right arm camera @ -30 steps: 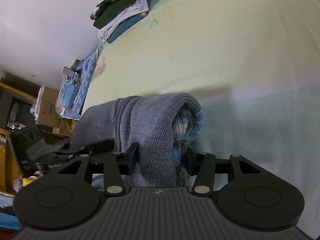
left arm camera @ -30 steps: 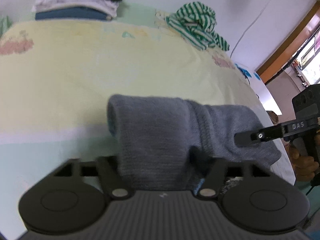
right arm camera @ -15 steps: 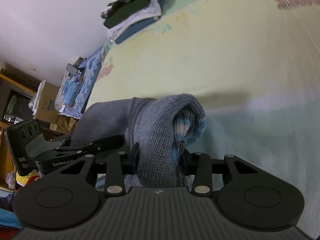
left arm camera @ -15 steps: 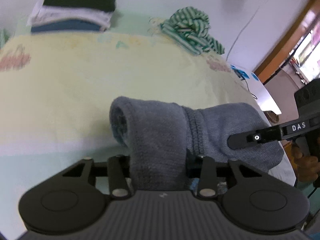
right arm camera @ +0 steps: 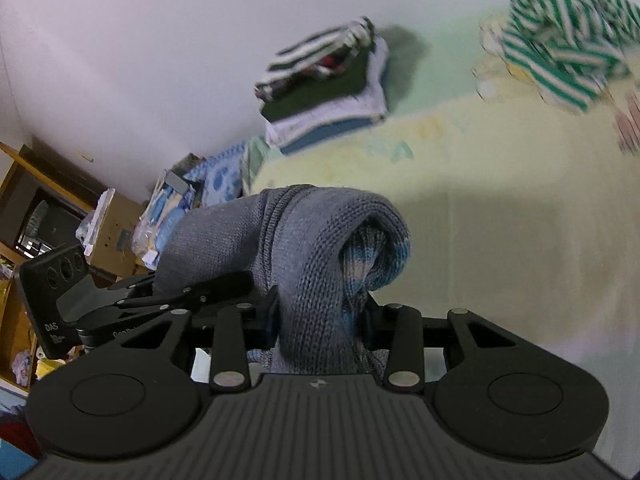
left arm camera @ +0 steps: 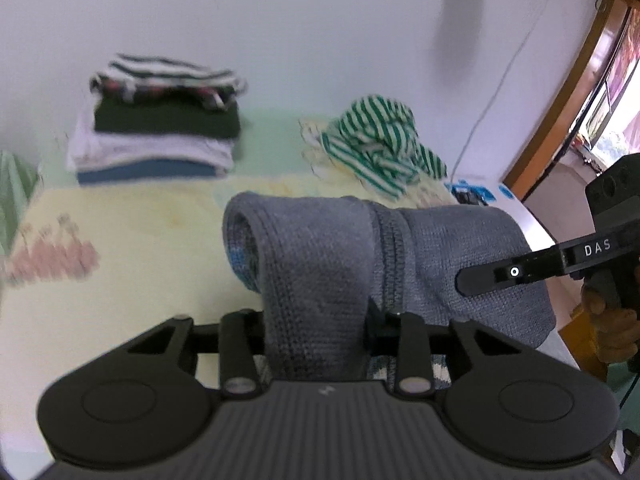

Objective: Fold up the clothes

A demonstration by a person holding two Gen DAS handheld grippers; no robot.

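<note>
Left gripper clamped on a fold of grey knitted sweater, jaws pressing into the bunched knit from both sides. Right gripper likewise clamped on the same sweater, at the other end of the fold. Sweater draped up and over both sets of jaws, rolled at each outer end, with blue and pale stripes showing inside the roll. Held up clear of the pale yellow bedsheet, which lies ahead of and below both grippers.

Seen from the left wrist: right gripper's black finger lying against the sweater's right flap, with the person's hand wrapped on the handle at far right.

Seen from the right wrist: left gripper's fingers pushed into the knit at the left, its camera block behind them.

Well ahead of the left gripper, toward the wall: a stack of folded clothes, striped piece on top, dark green, white and blue below. To the right of that stack, a crumpled green-and-white striped garment, unfolded. Same two in the right wrist view, stack ahead and striped garment up to the right. Background blurred in both views.
</note>
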